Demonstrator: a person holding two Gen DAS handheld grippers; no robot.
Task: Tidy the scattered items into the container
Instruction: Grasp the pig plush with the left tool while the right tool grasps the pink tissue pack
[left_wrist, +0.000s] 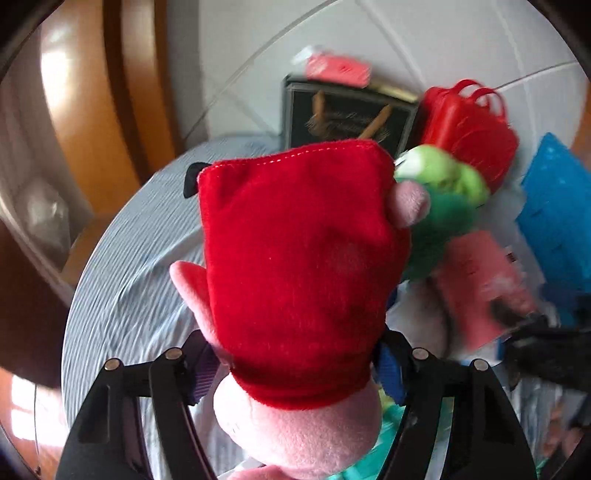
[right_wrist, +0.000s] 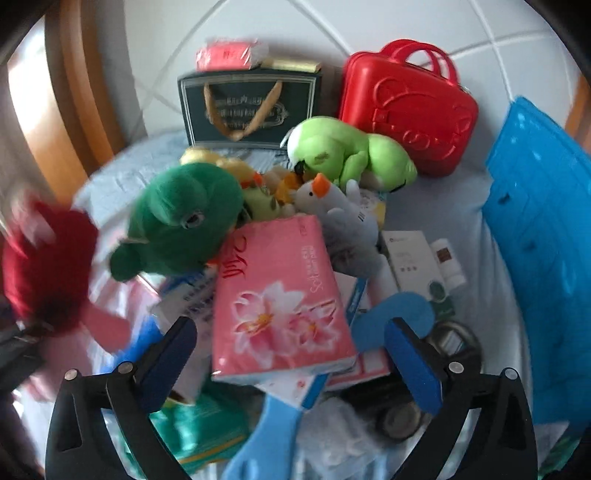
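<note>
Between the left gripper (left_wrist: 295, 373) jaws: we see a pink plush toy in a red dress (left_wrist: 295, 258), clamped.
Right gripper (right_wrist: 291, 354) jaws stand wide apart, empty, above the pink tissue pack (right_wrist: 280, 295) lying among plush toys and boxes; blue container (right_wrist: 543, 240) at right.

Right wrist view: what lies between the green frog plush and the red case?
The lime-green plush, with small yellow toys and a grey bird plush below it.
</note>
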